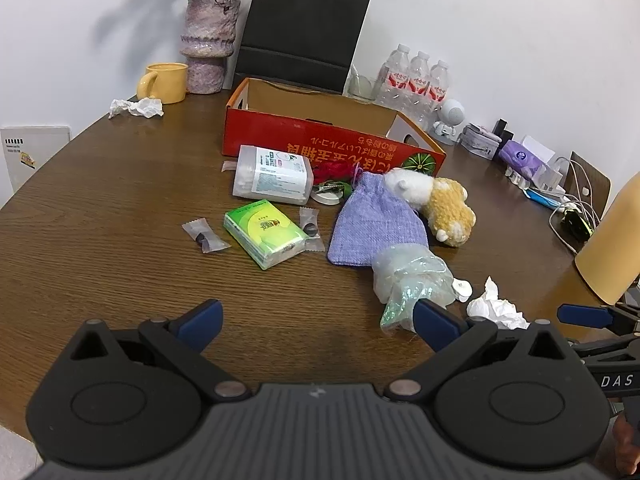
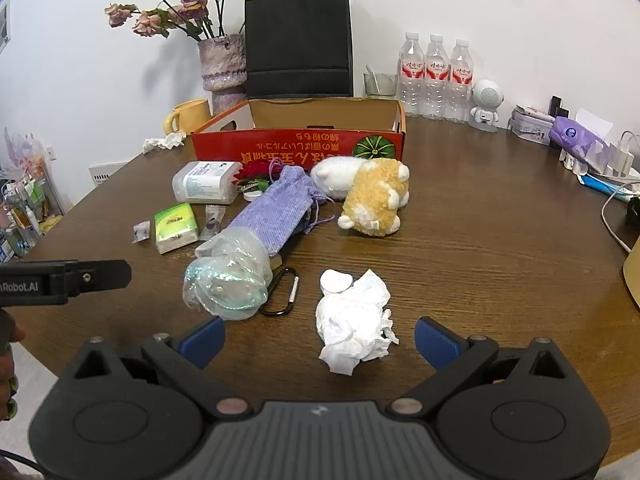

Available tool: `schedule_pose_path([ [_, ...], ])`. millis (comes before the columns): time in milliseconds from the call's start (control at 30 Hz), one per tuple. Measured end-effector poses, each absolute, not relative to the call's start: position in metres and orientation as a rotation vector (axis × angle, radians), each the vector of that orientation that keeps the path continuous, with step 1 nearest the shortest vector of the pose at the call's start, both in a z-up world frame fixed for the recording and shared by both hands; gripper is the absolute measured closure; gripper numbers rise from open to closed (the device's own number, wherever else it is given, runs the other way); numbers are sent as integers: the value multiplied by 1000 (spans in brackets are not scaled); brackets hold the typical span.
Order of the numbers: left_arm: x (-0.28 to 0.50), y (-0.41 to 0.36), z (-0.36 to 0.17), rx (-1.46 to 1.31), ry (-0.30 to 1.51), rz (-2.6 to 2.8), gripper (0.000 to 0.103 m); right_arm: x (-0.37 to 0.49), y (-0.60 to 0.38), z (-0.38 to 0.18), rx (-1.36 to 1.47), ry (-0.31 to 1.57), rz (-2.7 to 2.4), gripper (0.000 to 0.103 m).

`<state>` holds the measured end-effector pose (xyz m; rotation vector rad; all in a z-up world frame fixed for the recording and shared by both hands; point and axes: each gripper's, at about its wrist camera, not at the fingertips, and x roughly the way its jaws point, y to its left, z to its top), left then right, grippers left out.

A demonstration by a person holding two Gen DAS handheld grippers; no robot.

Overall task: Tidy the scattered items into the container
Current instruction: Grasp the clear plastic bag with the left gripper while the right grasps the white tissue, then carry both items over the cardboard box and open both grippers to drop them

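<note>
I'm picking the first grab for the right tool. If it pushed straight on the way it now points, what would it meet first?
Most likely the crumpled white tissue, lying on the table just ahead between the open right tool's fingers. Depth is hard to judge in the fisheye view, so it may meet the tabletop beside it.

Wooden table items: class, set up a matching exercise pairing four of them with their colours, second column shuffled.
Column one:
1. drawstring pouch
2. tissue packet
3. mug
4. crumpled paper

Column two:
A. yellow
B. white
C. lilac
D. green

Pairs: 1-C, 2-D, 3-A, 4-B
</note>
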<state>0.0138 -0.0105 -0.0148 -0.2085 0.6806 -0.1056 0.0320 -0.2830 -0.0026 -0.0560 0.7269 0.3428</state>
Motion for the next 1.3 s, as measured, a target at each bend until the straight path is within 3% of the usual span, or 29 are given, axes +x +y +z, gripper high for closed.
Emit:
schedule_pose_path([
  [433, 34, -28, -19, -193, 697, -158, 0, 38, -292, -9, -63, 732, 326, 3],
  [733, 78, -73, -32, -148, 750, -252, 0, 61, -304, -34, -52, 745, 317, 15],
  [833, 91, -82, -42, -150, 794, -246, 0, 66, -302, -39, -46, 753, 333, 26],
  [900, 95, -84, -48, -156, 811, -233, 15, 70, -301, -41, -45, 781, 347, 38],
  [967, 96, -83, -50, -160, 810, -225, 39, 72, -301, -41, -43, 792, 366, 64],
  [1033, 95, -79, -48, -166, 811, -235, 52, 74, -303, -41, -41, 795, 380, 70],
  [1133, 91, -72, -40, -142, 787, -228, 56, 75, -304, -35, -37, 787, 407, 76],
  [1300, 97, -47, 10, -131, 664, -251, 56, 91, -308, -3, -22, 714, 475, 77],
])
